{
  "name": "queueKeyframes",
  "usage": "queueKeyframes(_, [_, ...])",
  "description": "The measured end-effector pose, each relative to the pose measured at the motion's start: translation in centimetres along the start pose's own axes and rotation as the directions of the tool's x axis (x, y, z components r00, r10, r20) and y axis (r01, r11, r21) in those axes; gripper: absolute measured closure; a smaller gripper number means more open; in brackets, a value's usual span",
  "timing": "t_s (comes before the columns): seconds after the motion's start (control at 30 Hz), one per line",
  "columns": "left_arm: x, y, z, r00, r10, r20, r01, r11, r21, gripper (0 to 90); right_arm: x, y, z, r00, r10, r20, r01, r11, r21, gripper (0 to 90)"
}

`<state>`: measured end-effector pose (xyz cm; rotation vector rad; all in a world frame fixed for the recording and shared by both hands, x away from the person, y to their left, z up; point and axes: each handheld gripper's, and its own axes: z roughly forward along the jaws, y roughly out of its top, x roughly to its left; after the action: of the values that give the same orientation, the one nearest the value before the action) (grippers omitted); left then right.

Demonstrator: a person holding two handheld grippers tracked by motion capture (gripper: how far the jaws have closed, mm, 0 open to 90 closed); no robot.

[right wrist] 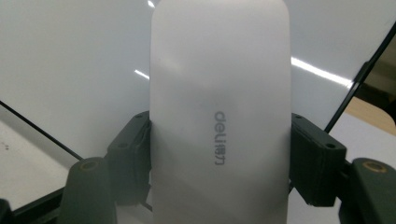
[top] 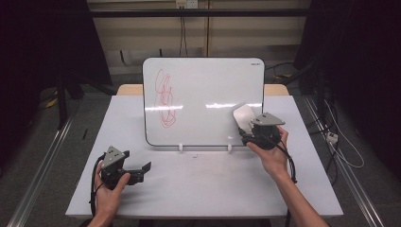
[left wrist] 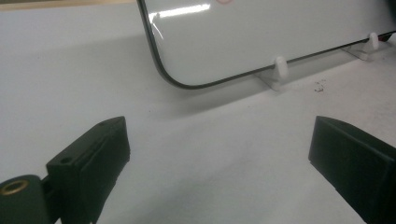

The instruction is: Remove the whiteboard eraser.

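step: likely erasing, not begun | right hand-held gripper (top: pixel 247 124) pinches whiteboard eraser (right wrist: pixel 219 112) at lower right of whiteboard (top: pixel 208 90) | left hand-held gripper (left wrist: pixel 219 163) spread, empty, low over counter (top: pixel 198 184) | next: carry eraser left to red scribble (top: pixel 164 99)
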<state>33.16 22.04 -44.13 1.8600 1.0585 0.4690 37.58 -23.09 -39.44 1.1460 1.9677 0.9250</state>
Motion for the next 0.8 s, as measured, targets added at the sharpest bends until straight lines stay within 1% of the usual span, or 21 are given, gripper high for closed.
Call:
queueKeyframes(0.07, [0.0,0.0,0.0,1.0000,0.000,0.000,0.000,1.0000,0.001,5.2,0.1,0.2,-0.3,1.0000,0.003,-0.004,-0.003,1.000,-0.010,31.4])
queueKeyframes(0.13, [-0.1,0.0,0.0,1.0000,0.001,0.001,-0.001,1.0000,0.000,5.2,0.3,0.4,-0.5,1.0000,-0.006,-0.006,0.006,1.000,-0.017,31.4])
queueKeyframes(0.3, [0.0,0.0,0.0,1.0000,0.002,0.002,-0.002,1.0000,0.001,5.2,1.0,0.8,-0.7,0.9995,-0.013,-0.027,0.012,0.999,-0.042,31.4])
queueKeyframes(0.47, [0.1,0.0,-0.1,1.0000,0.002,-0.001,-0.002,1.0000,0.003,5.2,1.5,1.1,-0.5,0.9992,-0.019,-0.034,0.017,0.998,-0.060,31.4])
queueKeyframes(0.53, [0.1,0.0,-0.1,1.0000,0.002,-0.004,-0.002,1.0000,0.002,5.2,1.7,1.2,-0.4,0.9990,-0.031,-0.033,0.029,0.997,-0.068,31.4])
queueKeyframes(0.57, [0.1,0.0,-0.1,1.0000,0.003,-0.004,-0.003,1.0000,0.000,5.2,2.0,1.4,-0.4,0.9984,-0.045,-0.034,0.042,0.997,-0.072,31.4])
queueKeyframes(0.6, [0.1,0.0,-0.1,1.0000,0.003,-0.004,-0.003,1.0000,0.000,5.2,2.0,1.4,-0.4,0.9984,-0.045,-0.034,0.042,0.997,-0.072,31.4])
queueKeyframes(0.8, [-0.1,0.0,-0.3,0.9999,0.003,-0.016,-0.003,1.0000,-0.004,5.2,2.7,2.0,-0.2,0.9964,-0.060,-0.060,0.054,0.994,-0.093,31.4])
